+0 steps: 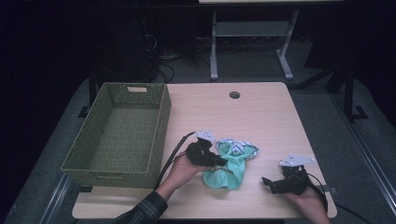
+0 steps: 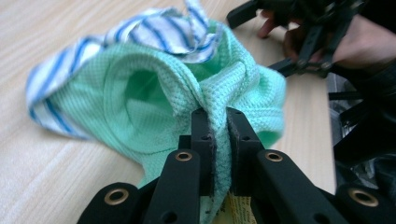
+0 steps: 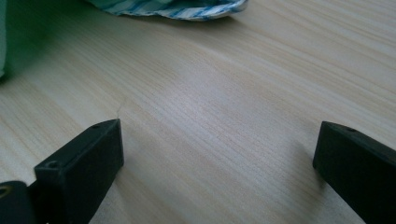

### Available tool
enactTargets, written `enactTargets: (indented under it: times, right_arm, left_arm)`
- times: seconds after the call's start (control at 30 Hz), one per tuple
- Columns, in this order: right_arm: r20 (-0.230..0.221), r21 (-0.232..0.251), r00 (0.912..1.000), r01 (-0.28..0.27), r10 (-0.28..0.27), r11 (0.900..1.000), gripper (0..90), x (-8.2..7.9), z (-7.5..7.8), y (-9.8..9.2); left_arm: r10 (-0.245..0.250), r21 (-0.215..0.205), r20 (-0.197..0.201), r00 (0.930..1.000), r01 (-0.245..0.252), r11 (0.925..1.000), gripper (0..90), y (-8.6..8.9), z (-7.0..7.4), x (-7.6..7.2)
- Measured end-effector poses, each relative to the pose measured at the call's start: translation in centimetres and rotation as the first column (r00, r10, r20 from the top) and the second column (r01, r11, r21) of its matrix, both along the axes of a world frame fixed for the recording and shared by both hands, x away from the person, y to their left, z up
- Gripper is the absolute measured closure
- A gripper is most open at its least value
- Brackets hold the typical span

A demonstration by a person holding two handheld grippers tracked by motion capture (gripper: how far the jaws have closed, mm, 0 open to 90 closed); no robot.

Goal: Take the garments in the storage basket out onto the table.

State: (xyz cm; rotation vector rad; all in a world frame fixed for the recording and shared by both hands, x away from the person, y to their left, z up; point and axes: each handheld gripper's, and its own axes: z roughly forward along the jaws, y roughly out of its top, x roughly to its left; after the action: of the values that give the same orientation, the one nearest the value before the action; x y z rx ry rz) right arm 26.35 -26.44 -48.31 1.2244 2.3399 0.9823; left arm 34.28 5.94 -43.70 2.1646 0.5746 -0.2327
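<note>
A mint green cloth with a blue-and-white striped edge lies crumpled near the table's front middle. My left gripper is shut on a fold of the green cloth; the waffle-weave fabric is pinched between the two black pads. My right gripper rests low at the front right of the table, open, with only bare wood between its fingers. The striped edge lies beyond it in the right gripper view. The right gripper also appears past the cloth in the left gripper view.
A green woven basket stands at the table's left side with nothing inside. A round cable hole is near the far edge. The wooden table has free room behind and right of the cloth.
</note>
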Motion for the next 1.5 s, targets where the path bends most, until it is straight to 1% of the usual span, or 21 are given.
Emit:
enactTargets:
  times: [0.2, 0.27, 0.3, 0.33, 0.37, 0.4, 0.47, 0.53, 0.6, 0.63, 0.67, 0.73, 0.9, 1.03, 1.17, 1.2, 1.23, 1.27, 1.37, 1.43, 1.5]
  right_arm:
    - [0.000, 0.000, 1.0000, 0.000, 0.000, 1.000, 1.2, 0.0, 0.0, 0.0]
    - [0.000, 0.000, 1.0000, 0.000, 0.000, 1.000, 1.2, 0.0, 0.0, 0.0]
    - [0.000, 0.000, 1.0000, 0.000, 0.000, 1.000, 1.2, 0.0, 0.0, 0.0]
    - [0.000, 0.000, 1.0000, 0.000, 0.000, 1.000, 1.2, 0.0, 0.0, 0.0]
    - [0.000, 0.000, 1.0000, 0.000, 0.000, 1.000, 1.2, 0.0, 0.0, 0.0]
    - [0.000, 0.000, 1.0000, 0.000, 0.000, 1.000, 1.2, 0.0, 0.0, 0.0]
    - [0.000, 0.001, 1.0000, 0.000, 0.000, 1.000, 1.2, 0.0, 0.0, 0.0]
    - [-0.001, 0.001, 1.0000, -0.003, 0.003, 1.000, 1.2, 0.0, 0.0, 0.0]
    - [-0.001, 0.001, 1.0000, -0.003, 0.003, 1.000, 1.2, 0.0, 0.0, 0.0]
    - [-0.001, 0.001, 1.0000, -0.003, 0.003, 1.000, 1.2, 0.0, 0.0, 0.0]
    - [-0.001, 0.001, 1.0000, -0.003, 0.003, 1.000, 1.2, 0.0, 0.0, 0.0]
    - [-0.001, 0.001, 1.0000, -0.003, 0.003, 1.000, 1.2, 0.0, 0.0, 0.0]
    - [-0.001, 0.001, 1.0000, -0.003, 0.003, 1.000, 1.2, 0.0, 0.0, 0.0]
    - [-0.001, 0.001, 1.0000, -0.003, 0.003, 1.000, 1.2, 0.0, 0.0, 0.0]
    - [0.000, 0.000, 1.0000, -0.001, 0.001, 1.000, 2.1, 0.0, 0.0, 0.0]
    - [0.000, 0.000, 1.0000, -0.001, 0.001, 1.000, 2.1, 0.0, 0.0, 0.0]
    - [0.004, 0.001, 1.0000, 0.003, -0.003, 1.000, 4.6, 0.0, 0.0, 0.0]
    - [0.015, 0.006, 0.9999, -0.001, 0.001, 1.000, 14.8, -0.1, 0.2, -0.2]
    - [0.006, 0.015, 1.0000, 0.004, -0.004, 1.000, 16.2, 0.0, 0.5, -0.2]
    - [0.016, 0.034, 0.9999, 0.004, -0.004, 0.999, 21.2, 0.2, 1.1, -0.2]
    - [0.018, 0.042, 0.9998, 0.004, -0.005, 0.999, 22.3, 0.3, 1.4, -0.1]
  left_arm:
    - [0.017, 0.025, -0.026, 0.9995, -0.016, 0.9996, 82.7, 0.0, -1.4, 0.6]
    - [0.027, 0.045, -0.045, 0.9986, -0.025, 0.9987, 82.7, 0.0, -2.1, 1.0]
    - [0.027, 0.045, -0.045, 0.9986, -0.025, 0.9987, 82.5, 0.0, -2.1, 1.0]
    - [0.035, 0.067, -0.043, 0.9984, -0.032, 0.9972, 82.2, 0.0, -2.6, 1.1]
    - [0.035, 0.067, -0.043, 0.9984, -0.032, 0.9972, 81.8, 0.0, -2.6, 1.1]
    - [0.037, 0.081, -0.041, 0.9985, -0.034, 0.9962, 81.3, 0.1, -3.1, 1.3]
    - [0.035, 0.079, -0.044, 0.9984, -0.031, 0.9964, 79.7, 0.2, -3.3, 1.3]
    - [0.035, 0.078, -0.033, 0.9988, -0.032, 0.9964, 77.7, 0.2, -3.2, 1.3]
    - [0.040, 0.074, -0.027, 0.9988, -0.038, 0.9965, 67.2, 0.1, -3.2, 1.2]
    - [0.030, 0.079, -0.020, 0.9993, -0.029, 0.9965, 67.2, 0.2, -3.1, 1.2]
    - [0.031, 0.078, -0.015, 0.9994, -0.030, 0.9965, 58.6, 0.2, -3.0, 1.1]
    - [0.032, 0.073, -0.008, 0.9995, -0.031, 0.9968, 50.0, 0.2, -2.8, 1.0]
    - [0.038, 0.060, 0.007, 0.9993, -0.038, 0.9975, 37.6, 0.6, -2.0, 0.8]
    - [0.050, 0.047, 0.028, 0.9983, -0.052, 0.9975, 37.3, 1.2, -1.4, 0.8]
    - [0.080, 0.039, 0.048, 0.9956, -0.082, 0.9959, 39.5, 1.8, -0.8, 0.8]
    - [0.085, 0.047, 0.060, 0.9946, -0.088, 0.9951, 39.5, 2.0, -0.7, 0.9]
    - [0.103, 0.044, 0.062, 0.9927, -0.106, 0.9934, 40.3, 2.2, -0.7, 0.9]
    - [0.120, 0.050, 0.079, 0.9896, -0.124, 0.9910, 41.8, 2.4, -0.6, 1.0]
    - [0.137, 0.054, 0.095, 0.9860, -0.143, 0.9883, 42.8, 2.6, -0.4, 1.1]
    - [0.158, 0.066, 0.111, 0.9812, -0.166, 0.9840, 43.7, 2.7, -0.3, 1.3]
    - [0.159, 0.072, 0.118, 0.9802, -0.168, 0.9831, 43.7, 2.8, -0.2, 1.4]
